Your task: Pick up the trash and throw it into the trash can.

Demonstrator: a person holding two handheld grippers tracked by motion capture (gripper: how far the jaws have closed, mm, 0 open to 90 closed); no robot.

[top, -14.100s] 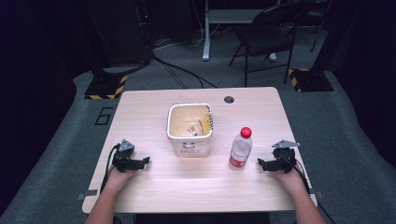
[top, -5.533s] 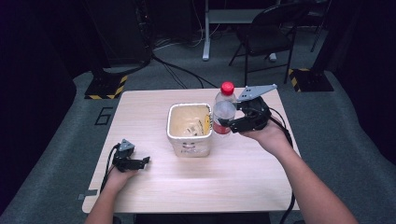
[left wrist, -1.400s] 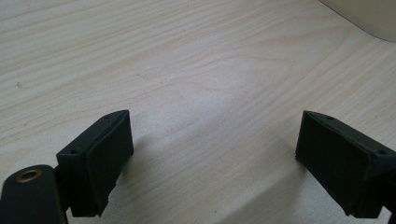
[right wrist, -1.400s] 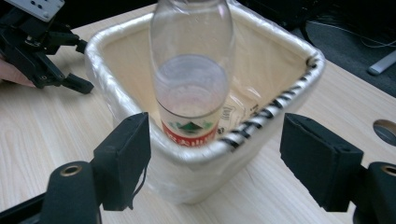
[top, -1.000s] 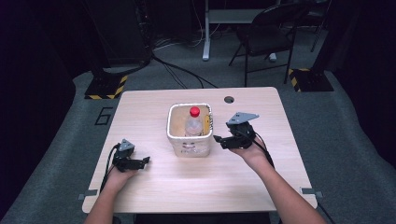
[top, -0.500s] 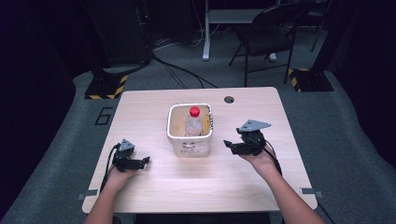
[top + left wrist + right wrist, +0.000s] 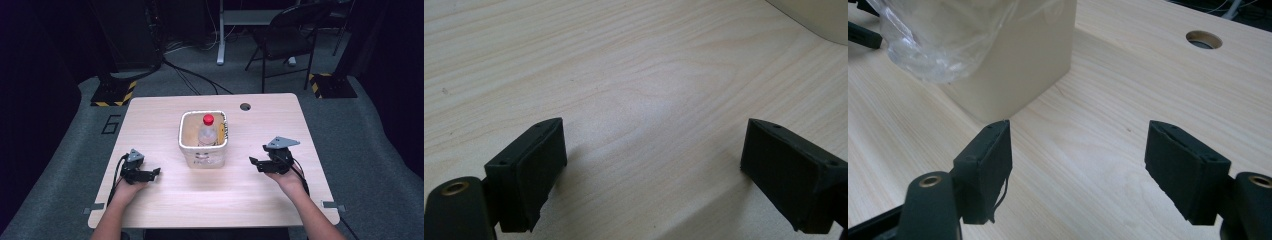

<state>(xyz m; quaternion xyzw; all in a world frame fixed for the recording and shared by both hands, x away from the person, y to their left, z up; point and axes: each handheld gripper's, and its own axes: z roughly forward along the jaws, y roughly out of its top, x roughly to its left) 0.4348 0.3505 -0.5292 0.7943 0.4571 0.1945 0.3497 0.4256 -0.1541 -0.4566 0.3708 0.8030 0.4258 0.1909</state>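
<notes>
A clear plastic bottle (image 7: 207,132) with a red cap stands upright inside the cream bin (image 7: 202,159) at the table's middle. A crinkled clear liner (image 7: 948,35) hangs over the bin's (image 7: 1023,55) rim. My right gripper (image 7: 253,162) hovers low over the table to the right of the bin and points at it. Its jaws are open, with bare wood between them (image 7: 1080,165). My left gripper (image 7: 156,172) rests on the table left of the bin, open and empty (image 7: 649,170). A corner of the bin (image 7: 819,15) shows at the top right of the left gripper view.
A round cable hole (image 7: 245,106) lies in the table behind the bin, also in the right gripper view (image 7: 1203,39). A black chair (image 7: 285,40) and floor cables stand beyond the far edge. Bare wood (image 7: 215,200) stretches in front of the bin.
The bottle went from the table's right side into the bin, carried by my right gripper. Over the last second that gripper drew back to the right and sank, empty. The left gripper stayed put.
</notes>
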